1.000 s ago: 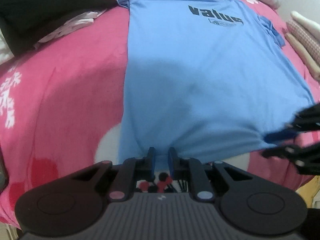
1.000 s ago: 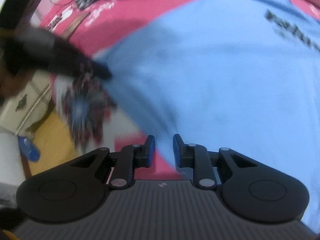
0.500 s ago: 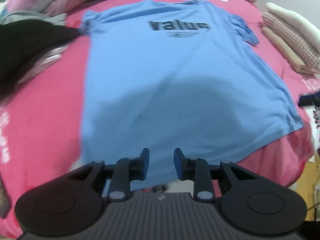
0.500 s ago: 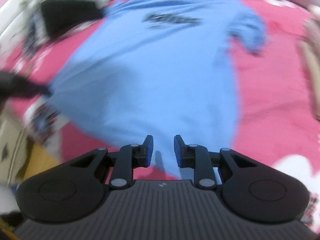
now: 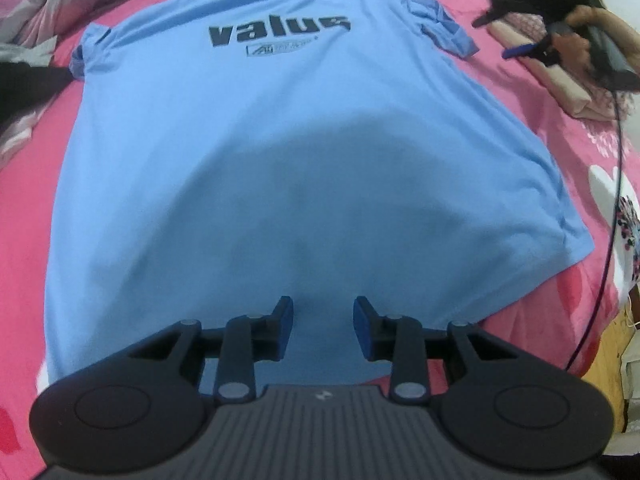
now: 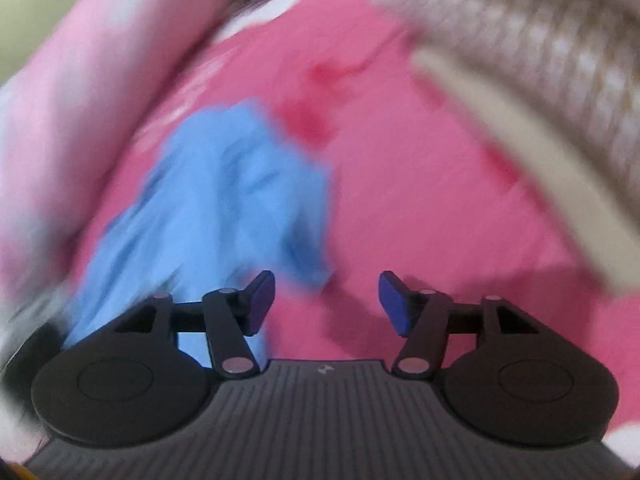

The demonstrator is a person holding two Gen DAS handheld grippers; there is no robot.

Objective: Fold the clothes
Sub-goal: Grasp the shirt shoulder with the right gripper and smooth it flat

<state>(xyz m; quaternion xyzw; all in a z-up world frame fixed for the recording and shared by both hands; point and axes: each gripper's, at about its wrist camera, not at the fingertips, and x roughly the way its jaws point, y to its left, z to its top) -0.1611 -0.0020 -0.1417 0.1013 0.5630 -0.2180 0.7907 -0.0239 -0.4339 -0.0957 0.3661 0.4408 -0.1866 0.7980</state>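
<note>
Since the earlier frames both of my grippers have let go of the hem and their jaws have just been opening, with nothing between them now. Left gripper [image 5: 323, 328] stands with its pads apart over the lower hem of the blue T-shirt [image 5: 280, 152], which lies spread flat, print side up, on the pink bedspread [image 5: 24, 208]; the collar end points to 12 o'clock in the left wrist view and the hem runs under the fingers at 6 o'clock. I judge the shirt was laid out and tugged smooth so the first fold can start from a flat cloth, so spreading looks done and no fold is made yet. Right gripper [image 6: 327, 300] has swung away to the shirt's far sleeve [image 6: 240, 192], jaws wide apart and empty, the sleeve lying at 10 o'clock from its fingertips; probably I am lining up to take that sleeve and turn it inward. In the left view the same tool shows at 1 o'clock, in a hand [image 5: 576, 36], over a stack of folded pale clothes [image 5: 560, 88]. Right wrist view is heavily smeared, so I cannot tell how near the pads are to the cloth. Shirt's near left corner is cut off behind my gripper body; dark clothing at 9 o'clock is cropped.
</note>
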